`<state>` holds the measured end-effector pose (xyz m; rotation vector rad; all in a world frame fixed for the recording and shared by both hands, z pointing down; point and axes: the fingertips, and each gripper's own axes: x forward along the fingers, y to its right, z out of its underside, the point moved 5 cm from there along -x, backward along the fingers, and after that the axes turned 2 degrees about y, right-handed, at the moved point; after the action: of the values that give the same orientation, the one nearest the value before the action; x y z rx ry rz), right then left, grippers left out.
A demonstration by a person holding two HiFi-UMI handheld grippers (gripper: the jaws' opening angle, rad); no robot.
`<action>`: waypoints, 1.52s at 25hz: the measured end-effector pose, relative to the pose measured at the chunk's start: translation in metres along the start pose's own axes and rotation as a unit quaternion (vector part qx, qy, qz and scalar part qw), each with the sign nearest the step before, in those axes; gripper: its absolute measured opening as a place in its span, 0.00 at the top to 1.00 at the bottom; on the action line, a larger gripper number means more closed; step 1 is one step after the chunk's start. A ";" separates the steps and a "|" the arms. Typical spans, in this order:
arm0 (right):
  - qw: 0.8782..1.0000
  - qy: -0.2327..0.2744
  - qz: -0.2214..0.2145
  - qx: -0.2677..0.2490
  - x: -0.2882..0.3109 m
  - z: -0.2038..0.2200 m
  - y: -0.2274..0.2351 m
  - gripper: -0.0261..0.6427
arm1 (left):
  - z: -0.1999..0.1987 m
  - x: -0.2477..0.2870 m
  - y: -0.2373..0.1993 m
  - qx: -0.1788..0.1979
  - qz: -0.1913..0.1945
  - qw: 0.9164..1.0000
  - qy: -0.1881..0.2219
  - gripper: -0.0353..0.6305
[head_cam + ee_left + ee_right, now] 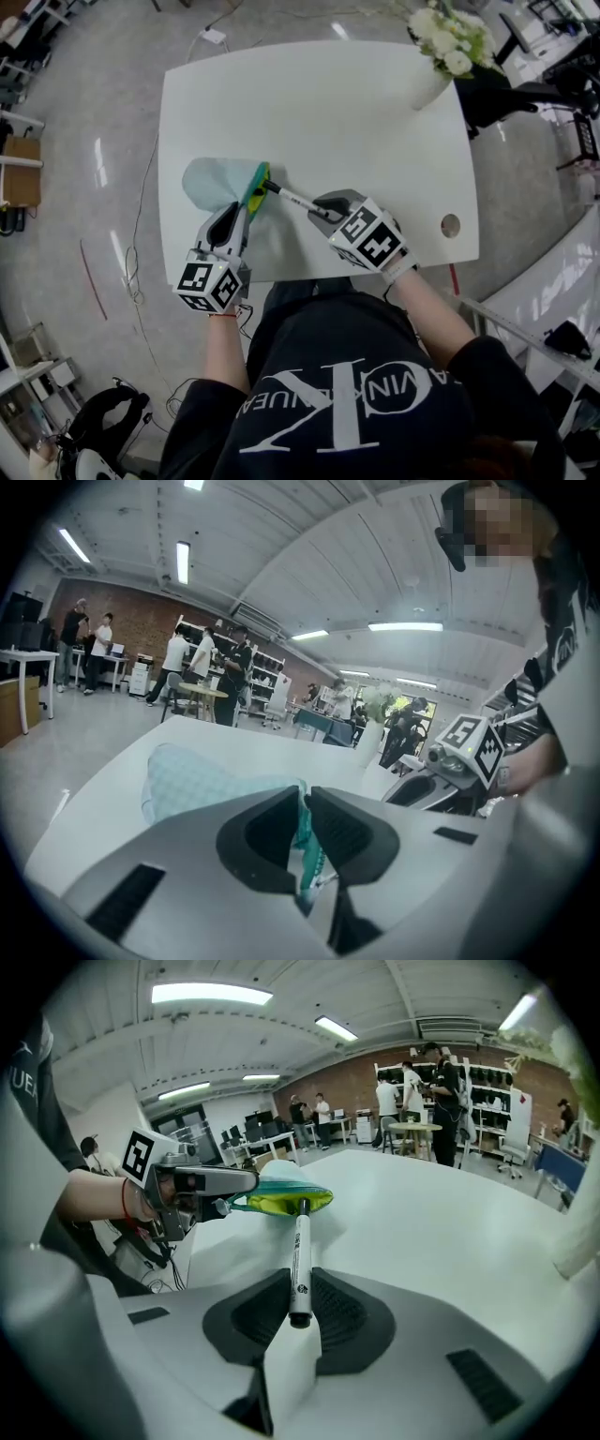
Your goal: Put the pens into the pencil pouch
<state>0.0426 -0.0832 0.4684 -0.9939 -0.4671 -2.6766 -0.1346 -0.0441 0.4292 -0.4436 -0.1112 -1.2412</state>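
A pale teal pencil pouch lies on the white table, its yellow-green mouth held open towards the right. My left gripper is shut on the pouch's near edge; in the left gripper view the teal fabric is pinched between the jaws. My right gripper is shut on a white pen with a dark tip. The right gripper view shows the pen pointing straight ahead, its tip at the pouch mouth, beside the left gripper.
A white vase of white flowers stands at the table's far right corner. A round cable hole sits near the right edge. Cables trail on the floor to the left. People stand far off among shelves.
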 end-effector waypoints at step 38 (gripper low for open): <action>0.999 -0.045 -0.025 -0.006 0.064 -0.045 0.002 0.82 | 0.002 0.001 0.018 0.021 0.073 0.997 -0.008 0.88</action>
<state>-0.0308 -0.1098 0.4794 -1.1235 -0.5009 -2.6902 -0.1174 -0.0395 0.4268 -0.4181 -0.1168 -1.0906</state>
